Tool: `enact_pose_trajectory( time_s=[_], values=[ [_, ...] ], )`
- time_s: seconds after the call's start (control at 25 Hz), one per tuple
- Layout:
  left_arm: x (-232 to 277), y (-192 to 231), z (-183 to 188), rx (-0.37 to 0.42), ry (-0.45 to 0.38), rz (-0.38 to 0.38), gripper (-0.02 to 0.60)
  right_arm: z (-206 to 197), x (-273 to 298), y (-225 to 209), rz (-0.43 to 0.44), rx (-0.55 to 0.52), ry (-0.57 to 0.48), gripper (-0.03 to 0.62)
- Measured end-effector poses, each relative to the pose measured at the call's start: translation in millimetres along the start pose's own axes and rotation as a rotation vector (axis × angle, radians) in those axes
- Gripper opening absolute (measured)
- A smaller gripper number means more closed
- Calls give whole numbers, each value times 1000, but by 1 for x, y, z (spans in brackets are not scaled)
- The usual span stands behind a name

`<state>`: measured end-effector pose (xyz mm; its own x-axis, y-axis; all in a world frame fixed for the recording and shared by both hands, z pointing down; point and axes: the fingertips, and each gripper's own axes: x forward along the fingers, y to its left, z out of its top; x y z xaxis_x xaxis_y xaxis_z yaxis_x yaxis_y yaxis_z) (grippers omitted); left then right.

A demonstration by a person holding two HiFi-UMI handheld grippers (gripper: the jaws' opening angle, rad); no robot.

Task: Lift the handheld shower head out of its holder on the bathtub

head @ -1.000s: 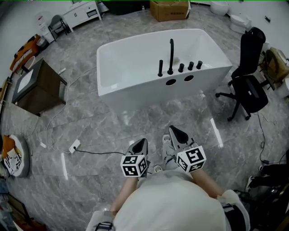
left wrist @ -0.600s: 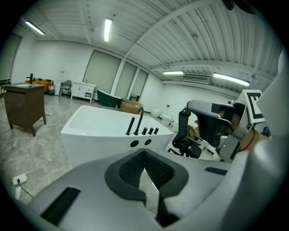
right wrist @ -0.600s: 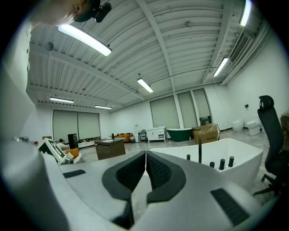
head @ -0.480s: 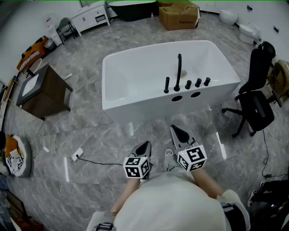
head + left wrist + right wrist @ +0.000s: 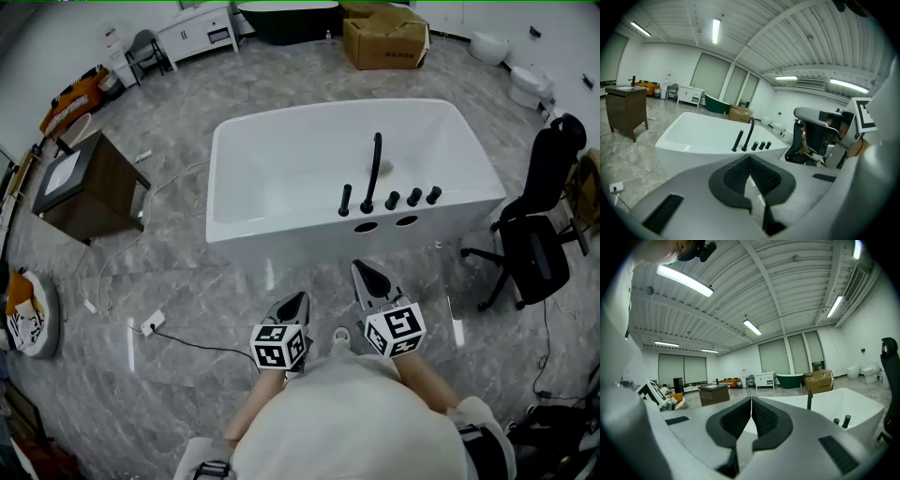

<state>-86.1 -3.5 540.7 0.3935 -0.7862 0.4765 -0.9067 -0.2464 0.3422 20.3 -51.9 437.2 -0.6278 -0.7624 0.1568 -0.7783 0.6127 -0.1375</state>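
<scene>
A white freestanding bathtub (image 5: 281, 225) stands on the grey marble floor ahead of me. On its near rim a short black handheld shower head (image 5: 345, 200) stands upright in its holder, beside a tall curved black spout (image 5: 374, 171) and three black knobs (image 5: 413, 197). My left gripper (image 5: 296, 302) and right gripper (image 5: 366, 272) are side by side, short of the tub and touching nothing. Both are shut and empty. The left gripper view shows the shower head (image 5: 737, 140) beyond the closed left gripper (image 5: 750, 157). In the right gripper view, the spout (image 5: 809, 399) rises behind the closed right gripper (image 5: 751, 399).
A brown cabinet (image 5: 84, 183) stands to the left of the tub and a black office chair (image 5: 534, 234) to its right. A cable with a white plug block (image 5: 150, 324) lies on the floor at the left. A cardboard box (image 5: 384, 39) and a dark tub sit behind.
The whole view has advanced toward the bathtub, which now sits closer and larger. Both grippers moved forward together and stayed shut.
</scene>
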Motion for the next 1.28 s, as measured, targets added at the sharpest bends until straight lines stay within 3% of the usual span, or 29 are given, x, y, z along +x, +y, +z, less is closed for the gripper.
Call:
enact_pose_trajectory(
  time_s=[0.4, 0.6, 1.08, 1.28],
  values=[
    [56, 4, 30, -23, -23, 37, 20, 3, 40, -58, 22, -20, 10, 20],
    [68, 7, 28, -33, -8, 56, 20, 1, 53, -70, 37, -13, 14, 20],
    [92, 23, 25, -31, 49, 58, 20, -27, 79, -98, -9, 27, 55, 20],
    [116, 34, 43, 5, 64, 21, 20, -34, 107, -107, -29, 16, 79, 20]
  ],
)
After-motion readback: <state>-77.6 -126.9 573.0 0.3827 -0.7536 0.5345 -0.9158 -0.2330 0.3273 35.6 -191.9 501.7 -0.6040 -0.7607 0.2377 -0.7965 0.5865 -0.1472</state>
